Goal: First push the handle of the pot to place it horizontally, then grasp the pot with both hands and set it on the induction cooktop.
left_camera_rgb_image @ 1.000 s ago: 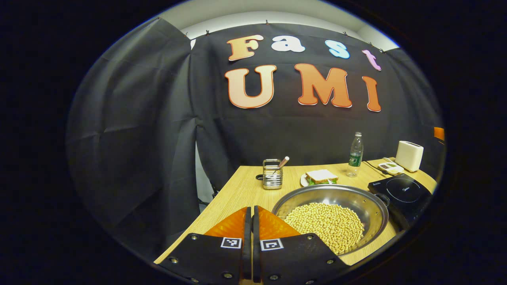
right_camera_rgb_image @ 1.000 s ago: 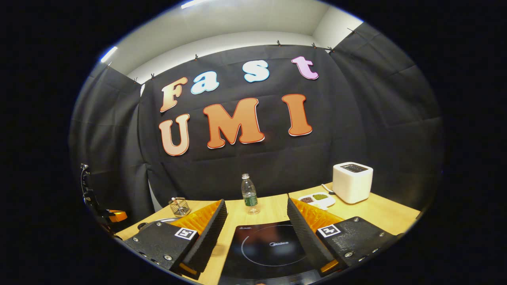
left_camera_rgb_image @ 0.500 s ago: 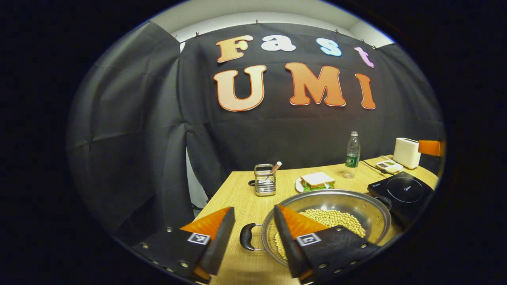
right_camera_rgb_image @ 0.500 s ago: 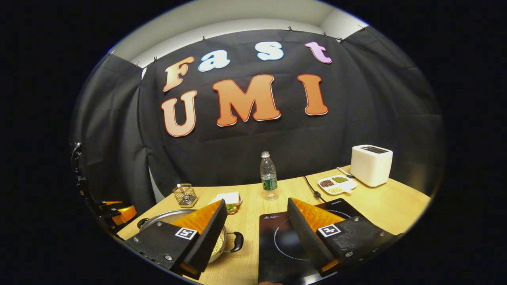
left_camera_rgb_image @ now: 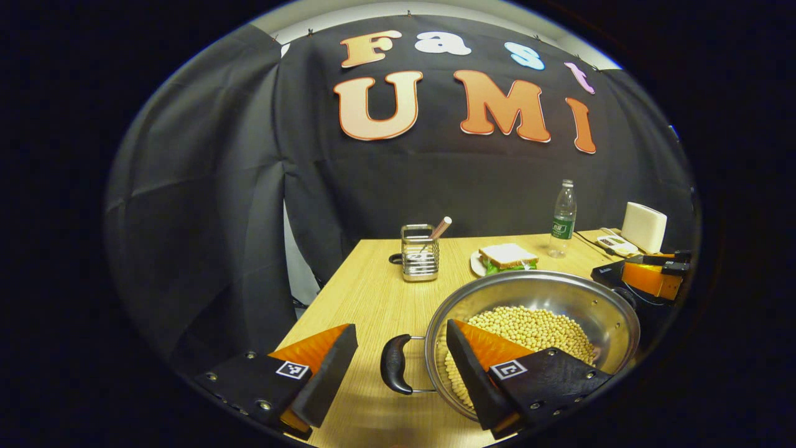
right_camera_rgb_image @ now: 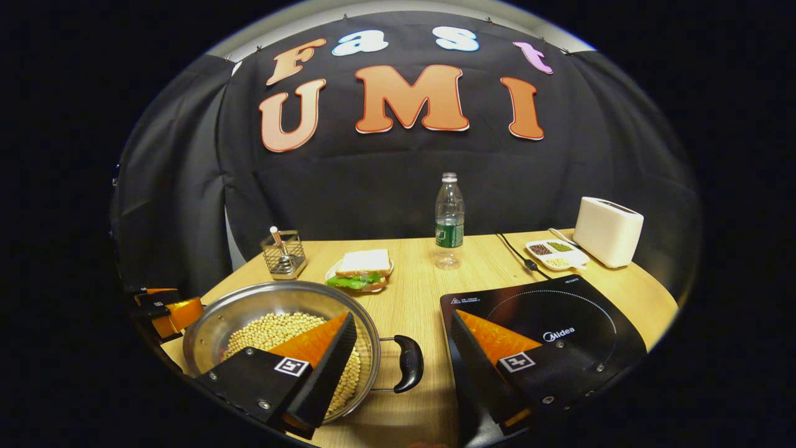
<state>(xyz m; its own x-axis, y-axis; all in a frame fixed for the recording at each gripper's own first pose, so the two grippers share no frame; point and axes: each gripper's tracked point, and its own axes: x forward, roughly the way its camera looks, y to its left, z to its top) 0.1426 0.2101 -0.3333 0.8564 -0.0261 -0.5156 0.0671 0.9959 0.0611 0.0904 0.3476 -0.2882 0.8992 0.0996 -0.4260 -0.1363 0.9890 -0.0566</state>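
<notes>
Both grippers have dropped toward the pot point(left_camera_rgb_image: 535, 311) of beans, near left of the cooktop point(right_camera_rgb_image: 547, 323). The left gripper point(left_camera_rgb_image: 398, 367) and right gripper point(right_camera_rgb_image: 404, 358), fingers now spread wide, each straddle a handle, ready to grasp.

Pot point(left_camera_rgb_image: 547, 298) near rim behind finger; cooktop point(left_camera_rgb_image: 612, 274) mostly hidden.

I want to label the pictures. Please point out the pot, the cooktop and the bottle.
pot point(right_camera_rgb_image: 249, 297): right gripper view, bare steel inner wall.
cooktop point(right_camera_rgb_image: 578, 311): right gripper view, black glass top.
bottle point(right_camera_rgb_image: 449, 214): right gripper view, middle of body.
</notes>
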